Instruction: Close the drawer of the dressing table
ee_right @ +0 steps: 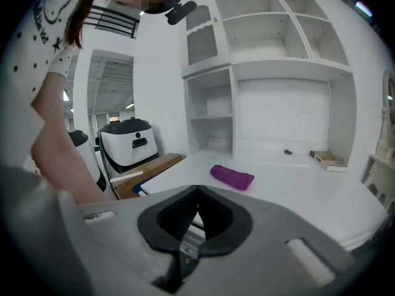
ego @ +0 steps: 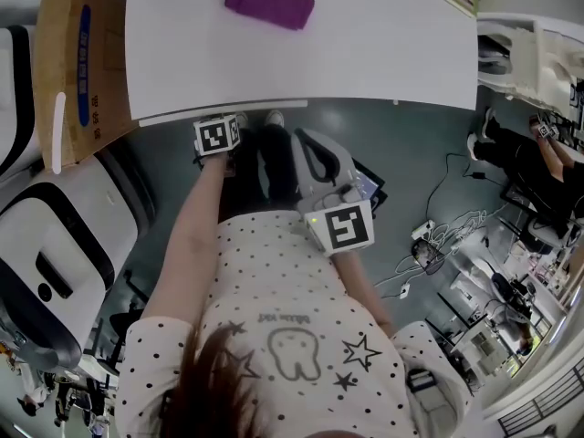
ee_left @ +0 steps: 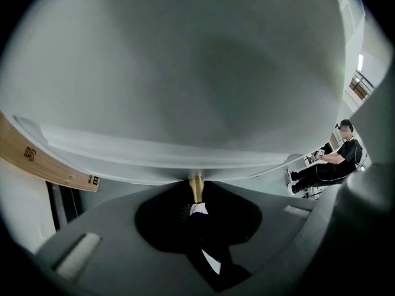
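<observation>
A: Drawer: a thin white lip shows under the front edge of the surface, left of centre. Looks nearly home, not flush.

B: Left tongs?

A: Clamped on the small brass knob of the drawer front, coming at it from above on a steep slant. Right tongs are together with nothing between them, held back near the body and looking across the surface.

B: What could go wrong?

A: The main risk is the grip. The knob is slim and smooth-looking, and the tongs hold it only at their tips. A push along that slant would press down as much as in, so the tips could skid off and knock the drawer front.

B: Could it jam?

A: Possibly. If the push drifts sideways, the drawer could skew on its runners and stop short. I can't see the runners, so that is a guess.

B: Anything else?

A: A hard shove could slam it and jolt the purple pouch lying further back. Letting go too early could leave the lip sticking out.
</observation>
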`<state>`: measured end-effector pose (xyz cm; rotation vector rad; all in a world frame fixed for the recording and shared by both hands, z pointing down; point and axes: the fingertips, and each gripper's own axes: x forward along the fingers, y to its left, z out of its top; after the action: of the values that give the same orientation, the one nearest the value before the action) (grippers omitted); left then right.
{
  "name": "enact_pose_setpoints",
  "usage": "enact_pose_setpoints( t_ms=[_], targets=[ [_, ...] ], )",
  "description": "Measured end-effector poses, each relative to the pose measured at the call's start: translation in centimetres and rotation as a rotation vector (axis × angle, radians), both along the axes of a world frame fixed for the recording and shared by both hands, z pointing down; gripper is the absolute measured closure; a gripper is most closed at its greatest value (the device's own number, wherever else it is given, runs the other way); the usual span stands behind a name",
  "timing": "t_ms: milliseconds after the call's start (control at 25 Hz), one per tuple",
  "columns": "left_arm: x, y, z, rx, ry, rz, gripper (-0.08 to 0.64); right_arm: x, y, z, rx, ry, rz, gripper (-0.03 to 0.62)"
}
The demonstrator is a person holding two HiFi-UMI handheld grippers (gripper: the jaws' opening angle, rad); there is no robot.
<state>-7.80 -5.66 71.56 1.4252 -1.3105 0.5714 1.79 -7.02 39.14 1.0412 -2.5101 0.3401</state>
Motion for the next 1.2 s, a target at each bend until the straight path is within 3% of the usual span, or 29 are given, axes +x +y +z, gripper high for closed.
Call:
enact_pose_setpoints(
  t_ms=[1200],
  targets=[
    [-0.5, -1.2, -0.1, 0.020, -0.008, -0.011, 0.486, 0.2, -0.4, 0.1, 0.002, 0.016, 0.017, 0.597]
  ],
)
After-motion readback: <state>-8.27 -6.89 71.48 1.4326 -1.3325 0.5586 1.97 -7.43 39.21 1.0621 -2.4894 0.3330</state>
